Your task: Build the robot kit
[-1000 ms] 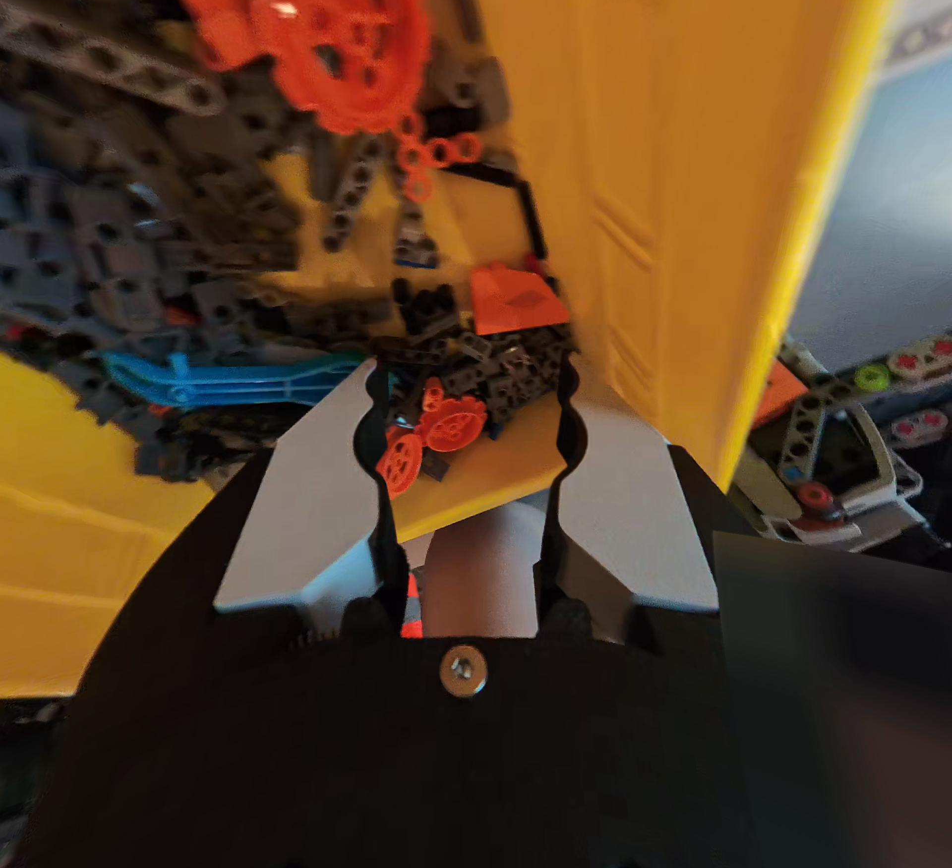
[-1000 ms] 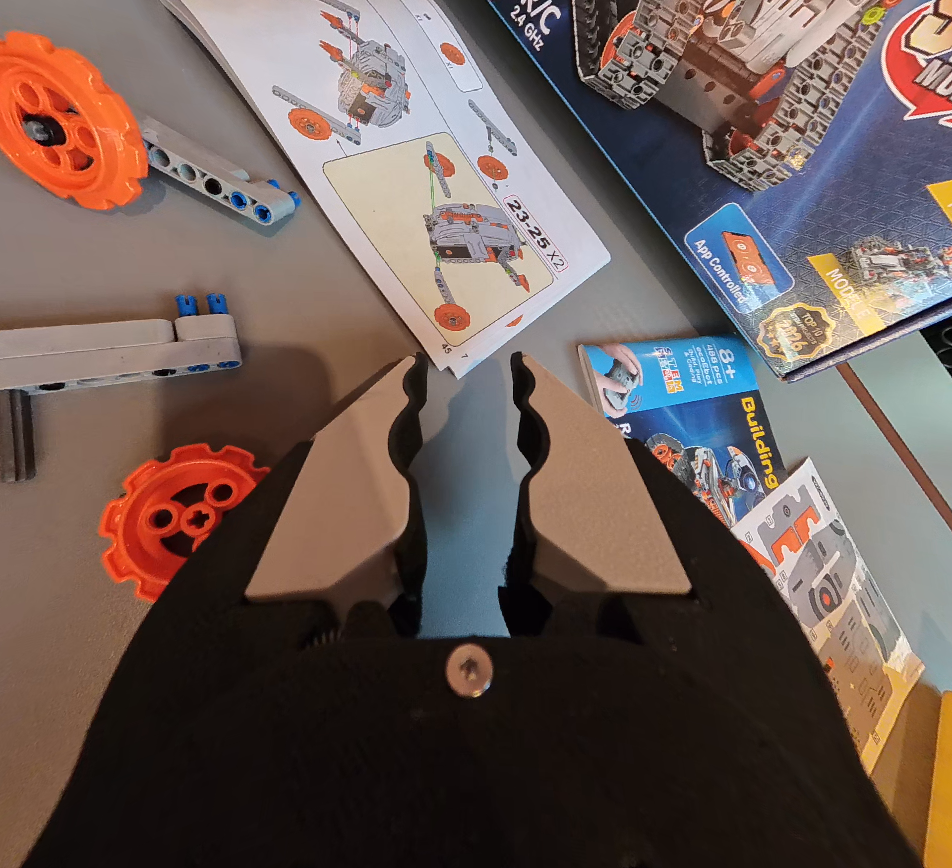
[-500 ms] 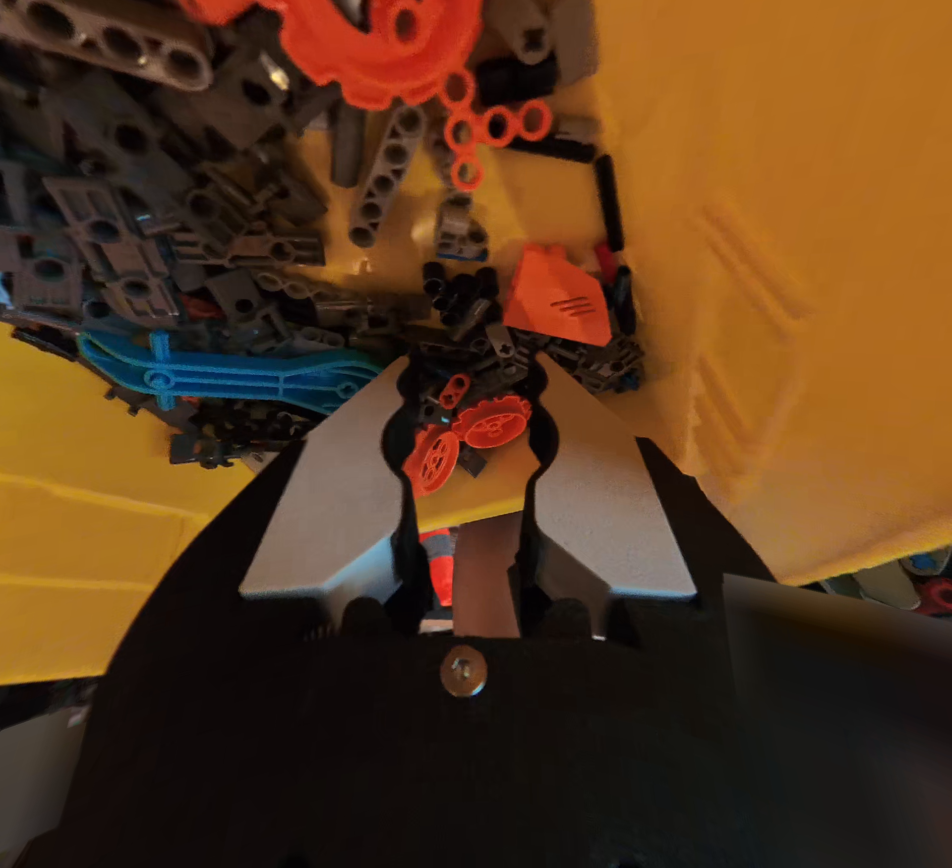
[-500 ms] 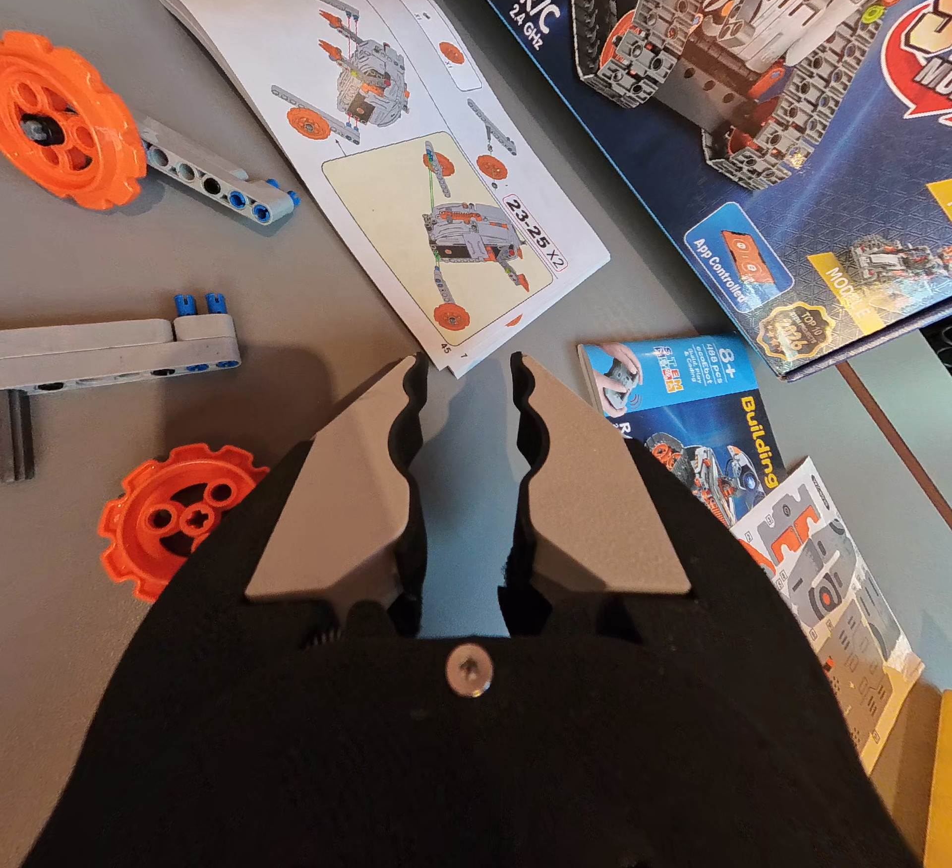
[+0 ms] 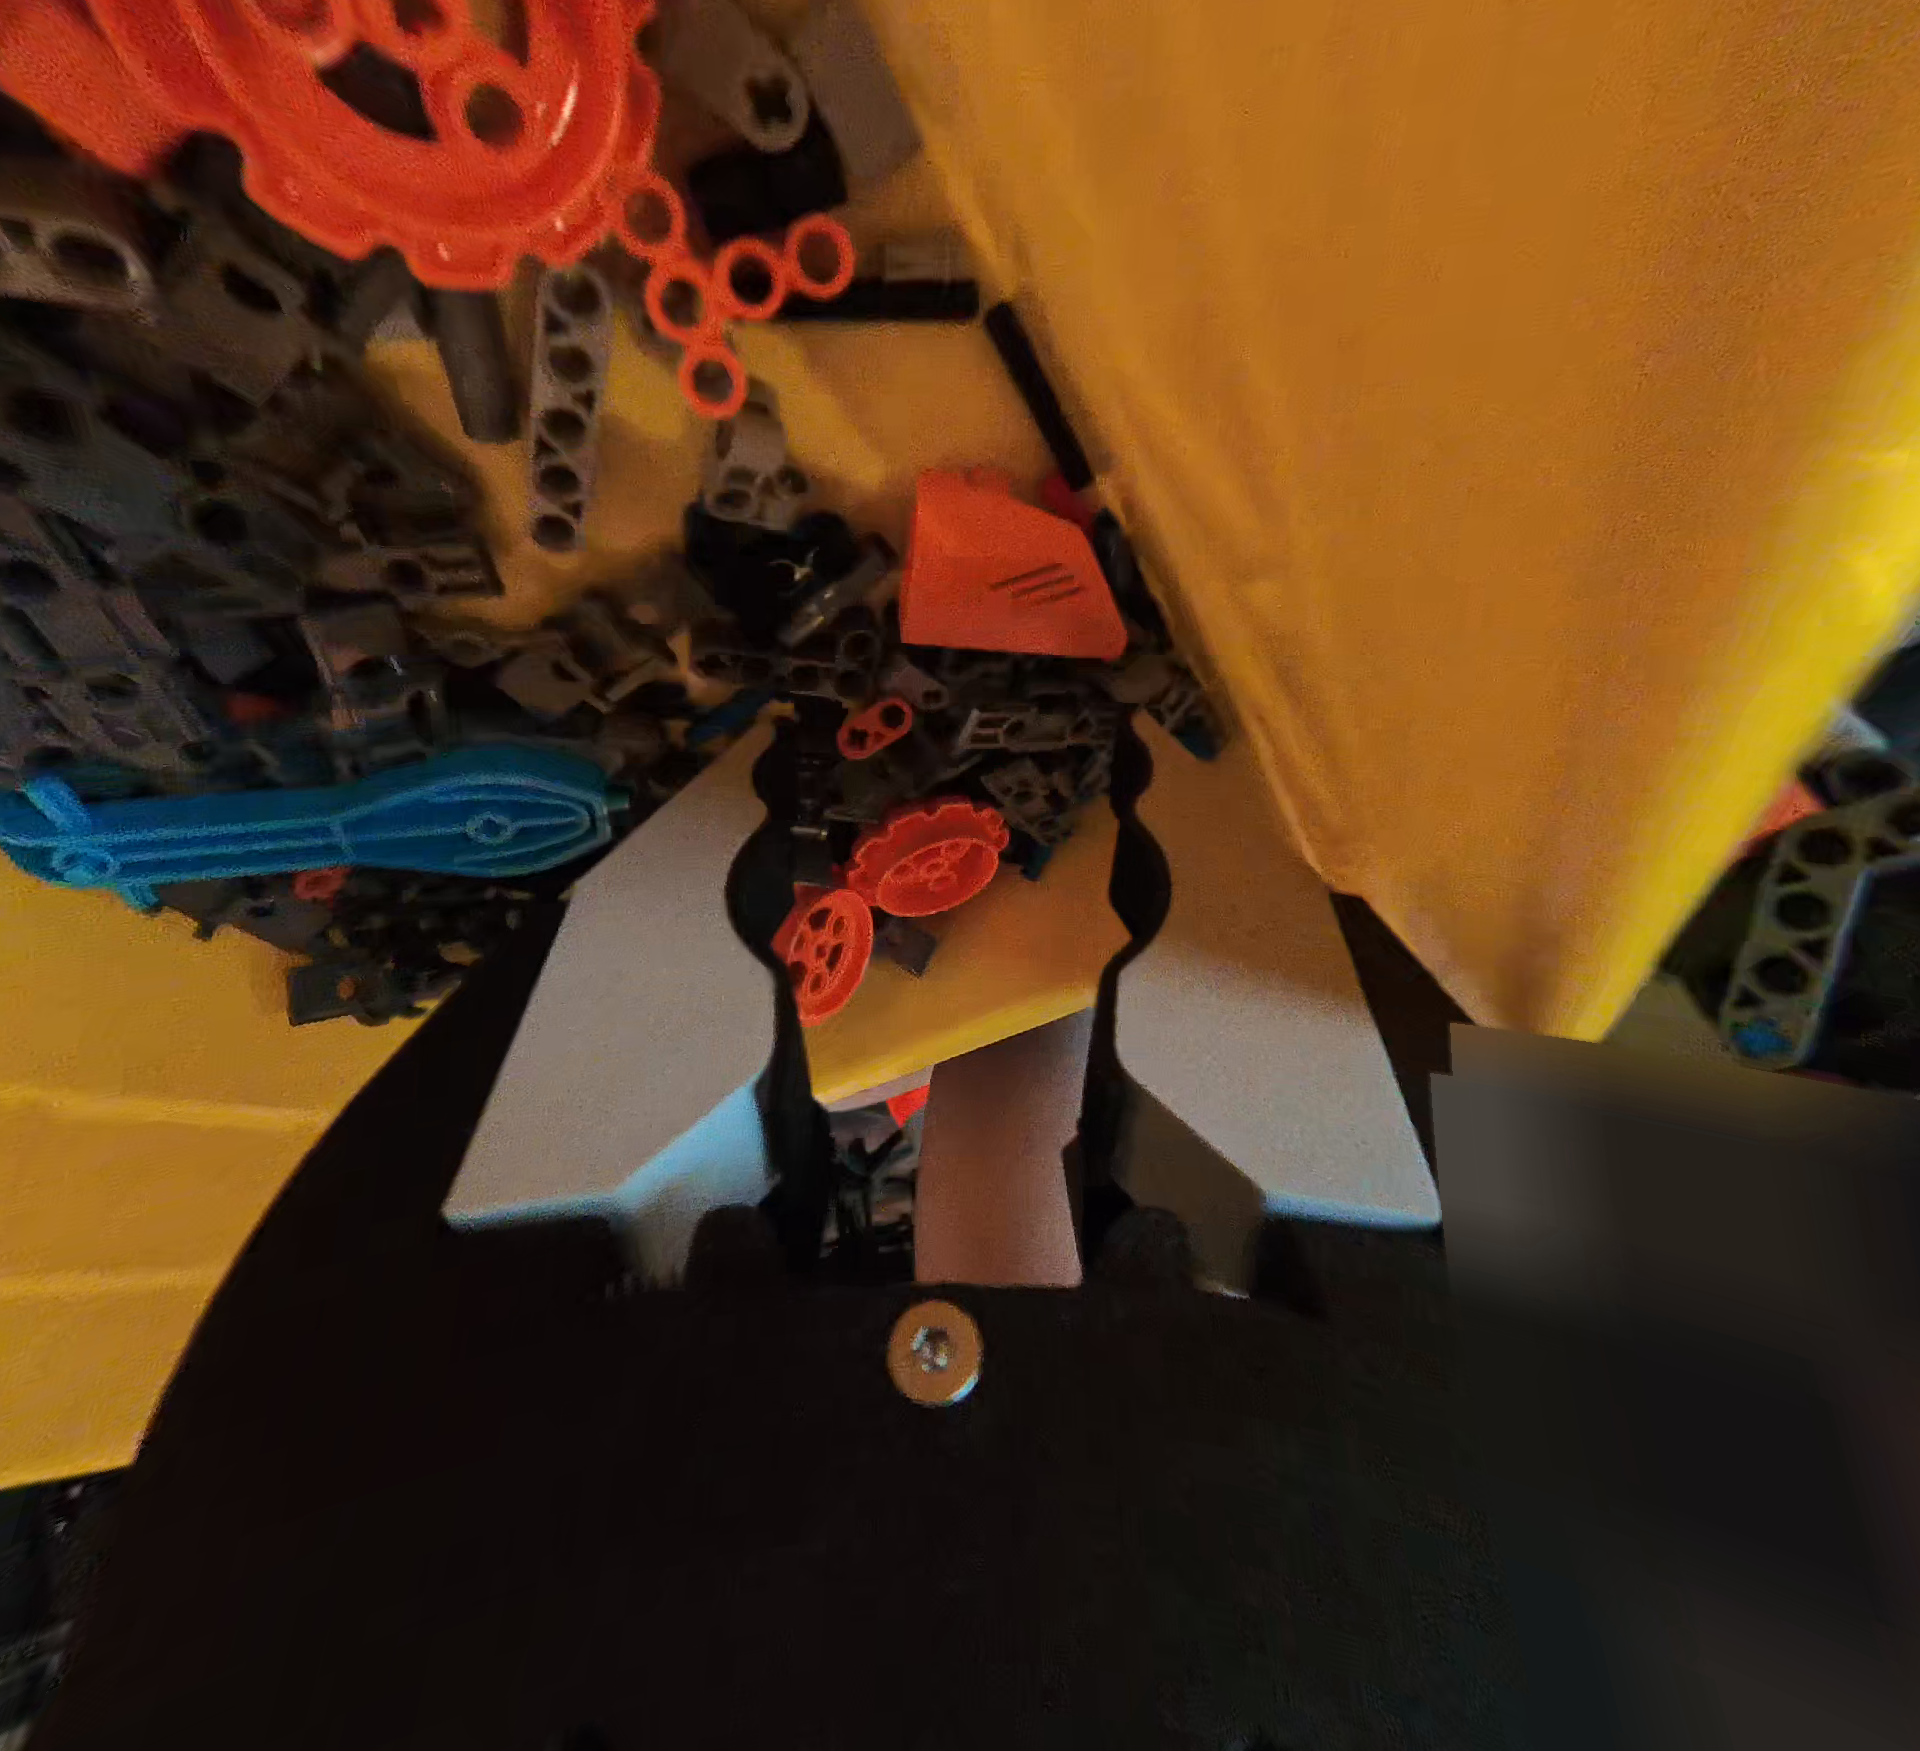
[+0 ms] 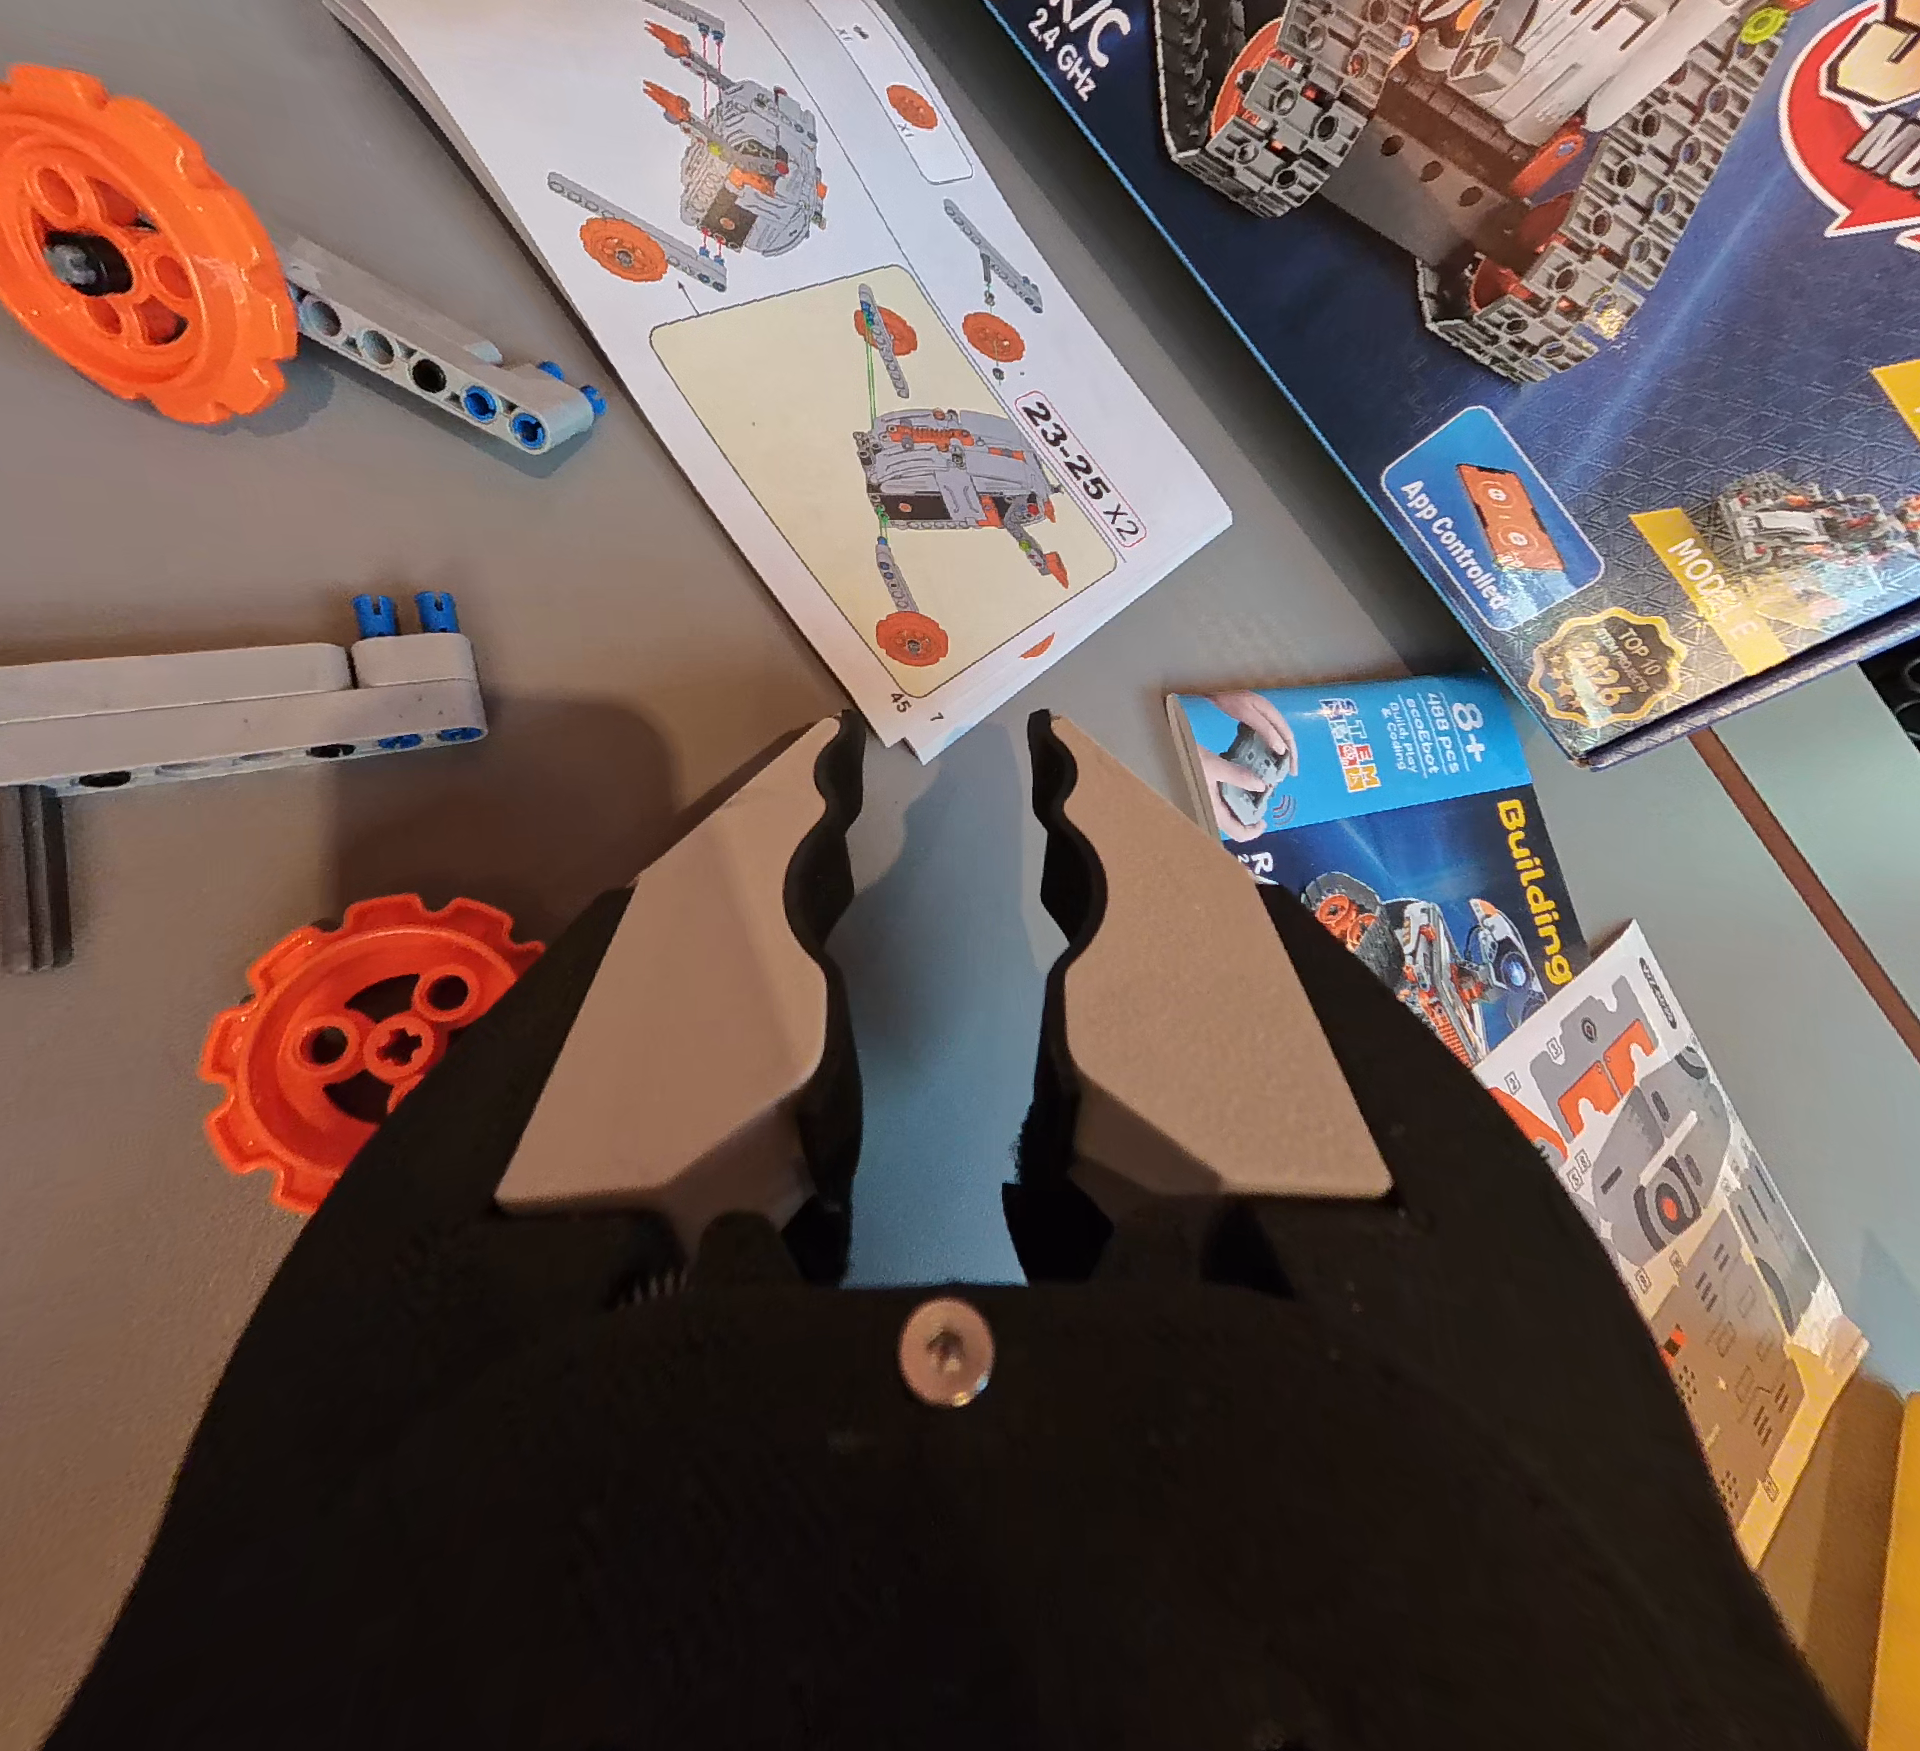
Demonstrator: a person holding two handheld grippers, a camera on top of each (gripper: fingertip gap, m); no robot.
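My left gripper (image 5: 951, 735) is open and empty, reaching into a yellow bin (image 5: 1403, 351) over a pile of small dark building pieces (image 5: 935, 714). Two small orange gears (image 5: 925, 854) lie between its fingers, with an orange wedge piece (image 5: 1003, 584) just beyond. A big orange toothed wheel (image 5: 343, 39) and a blue tool (image 5: 312, 834) lie to the left. My right gripper (image 6: 945, 730) is open and empty above the grey table (image 6: 623, 579), its tips at the corner of an open instruction booklet (image 6: 831, 330).
In the right wrist view, left of the gripper, lie an orange wheel on a grey beam (image 6: 135, 247), a grey beam assembly with blue pins (image 6: 239, 714) and a loose orange wheel (image 6: 353, 1047). A set box (image 6: 1507, 195), a small booklet (image 6: 1382, 808) and a sticker sheet (image 6: 1662, 1182) lie to the right.
My left gripper has moved deeper into the yellow bin toward the pile; its jaws narrowed half a second ago and have opened wider again. The right gripper has not moved.
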